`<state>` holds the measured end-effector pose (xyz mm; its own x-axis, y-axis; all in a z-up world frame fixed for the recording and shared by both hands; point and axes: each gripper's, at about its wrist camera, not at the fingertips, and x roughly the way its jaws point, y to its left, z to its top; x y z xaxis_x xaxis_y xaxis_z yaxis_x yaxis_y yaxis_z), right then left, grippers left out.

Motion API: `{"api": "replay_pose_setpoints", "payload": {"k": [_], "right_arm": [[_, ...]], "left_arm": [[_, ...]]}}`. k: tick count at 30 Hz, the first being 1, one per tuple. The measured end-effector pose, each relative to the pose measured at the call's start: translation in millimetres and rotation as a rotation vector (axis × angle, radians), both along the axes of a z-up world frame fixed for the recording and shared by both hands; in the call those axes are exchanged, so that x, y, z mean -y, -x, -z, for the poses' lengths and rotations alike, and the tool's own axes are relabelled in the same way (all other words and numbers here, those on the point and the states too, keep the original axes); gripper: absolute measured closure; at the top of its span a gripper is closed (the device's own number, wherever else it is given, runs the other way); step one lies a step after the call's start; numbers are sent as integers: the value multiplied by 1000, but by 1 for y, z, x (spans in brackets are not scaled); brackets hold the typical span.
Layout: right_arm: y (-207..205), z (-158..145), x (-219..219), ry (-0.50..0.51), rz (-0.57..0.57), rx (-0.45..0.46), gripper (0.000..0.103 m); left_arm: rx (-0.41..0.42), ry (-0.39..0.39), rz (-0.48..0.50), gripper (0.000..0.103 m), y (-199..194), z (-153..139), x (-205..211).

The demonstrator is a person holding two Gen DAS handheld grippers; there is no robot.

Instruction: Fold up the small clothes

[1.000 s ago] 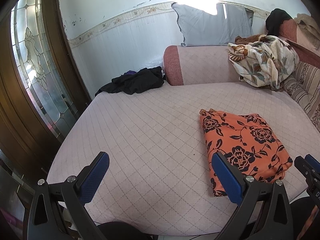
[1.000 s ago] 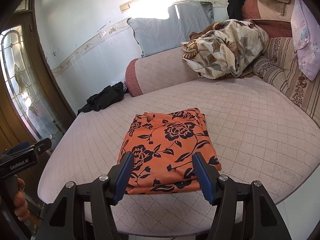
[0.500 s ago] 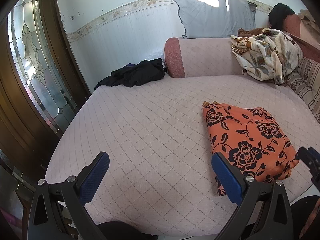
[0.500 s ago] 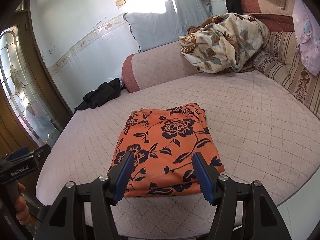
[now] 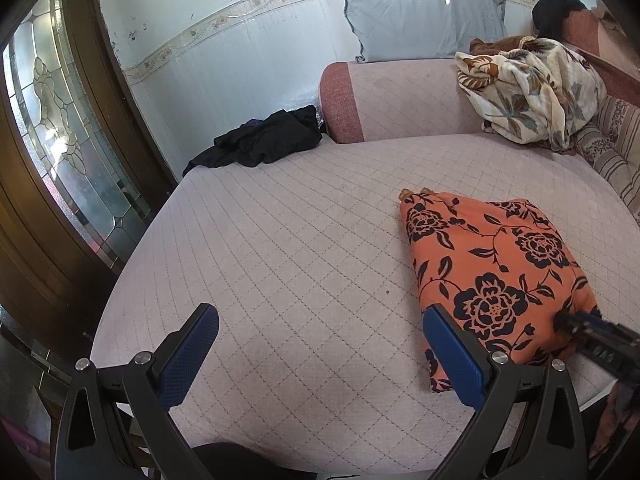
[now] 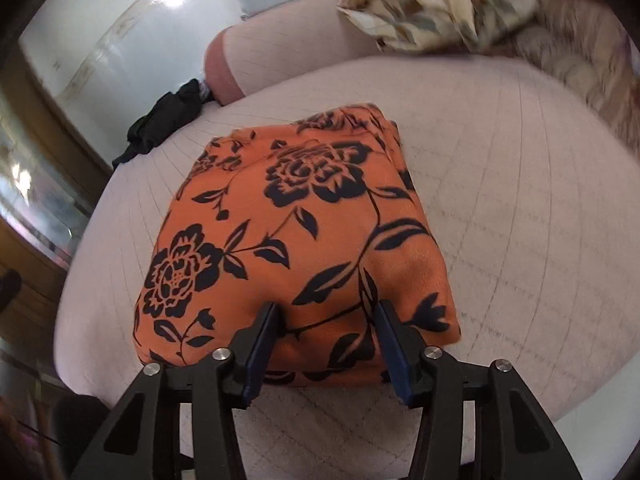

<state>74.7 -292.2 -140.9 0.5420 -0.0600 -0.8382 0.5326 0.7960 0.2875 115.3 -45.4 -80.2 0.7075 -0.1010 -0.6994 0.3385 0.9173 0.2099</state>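
A folded orange cloth with black flowers [image 5: 492,264] [image 6: 304,216] lies on the quilted pink sofa seat [image 5: 288,248]. My right gripper [image 6: 328,314] points down onto the cloth's near edge. Its jaws are closing, with a ridge of the cloth rising between the blue pads [image 6: 264,336]. From the left wrist view, the right gripper's tip [image 5: 576,324] shows at the cloth's near right corner. My left gripper [image 5: 320,316] hangs wide open above the bare seat, left of the cloth, with nothing between its fingers.
A black garment [image 5: 264,140] lies heaped at the seat's far left corner. A crumpled floral blanket [image 5: 532,92] and a grey pillow [image 5: 420,20] rest on the sofa back. A wooden door with patterned glass [image 5: 56,132] stands on the left.
My right gripper has dropped down and forward onto the cloth's near edge, and its jaws have narrowed. The left gripper has shifted slightly lower and stays open.
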Motion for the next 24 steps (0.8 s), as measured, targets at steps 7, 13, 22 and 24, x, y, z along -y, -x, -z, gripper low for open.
{"api": "replay_pose_setpoints", "payload": {"k": [7,13,22,24], "right_arm": [[26,-25,17,-30,74,162,50],[39,-37,37,-66,144,267,45],[33,-26,69,-150,200,279,35],[24,-24,76,-137,193,252,35]], "left_arm": [[-3,-25,31,1,1,4,19],[-6,-44,51,1,0,9,34],[-33,-49,77,1,-5,19,50],[-40,-52,79,1,-6,22,52]]}}
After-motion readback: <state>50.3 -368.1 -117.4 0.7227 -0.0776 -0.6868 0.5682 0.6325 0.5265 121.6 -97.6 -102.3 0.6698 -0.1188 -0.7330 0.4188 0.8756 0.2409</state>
